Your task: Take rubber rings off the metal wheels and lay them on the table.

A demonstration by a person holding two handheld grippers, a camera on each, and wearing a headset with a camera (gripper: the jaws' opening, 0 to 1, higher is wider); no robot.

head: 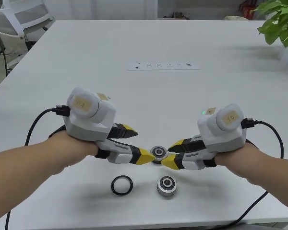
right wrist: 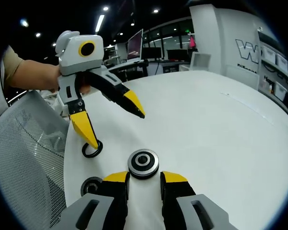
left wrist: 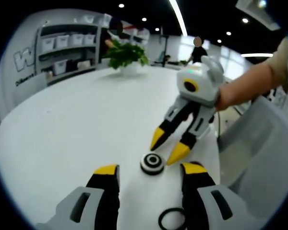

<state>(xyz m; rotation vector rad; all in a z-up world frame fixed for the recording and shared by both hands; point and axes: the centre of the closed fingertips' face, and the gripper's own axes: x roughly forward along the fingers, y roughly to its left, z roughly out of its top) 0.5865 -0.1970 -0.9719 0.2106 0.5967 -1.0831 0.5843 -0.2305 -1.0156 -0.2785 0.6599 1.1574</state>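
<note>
black rubber ring (head: 121,185) is lying near the surface's (head: 206,48) front edge, beside a metal wheel (head: 167,185). a second wheel (head: 158,152) is sitting between left gripper (head: 144,143) and right gripper (head: 166,154), both fingers standing apart, gripping nothing.

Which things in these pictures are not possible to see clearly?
Head view: sides of the middle wheel, covered by tips of left tongs and right tongs.
Left gripper view: loose rubber ring, cut by the bottom edge.
Right gripper view: second wheel, half behind a jaw.
Head view: markings on the table panel, too small.
</note>
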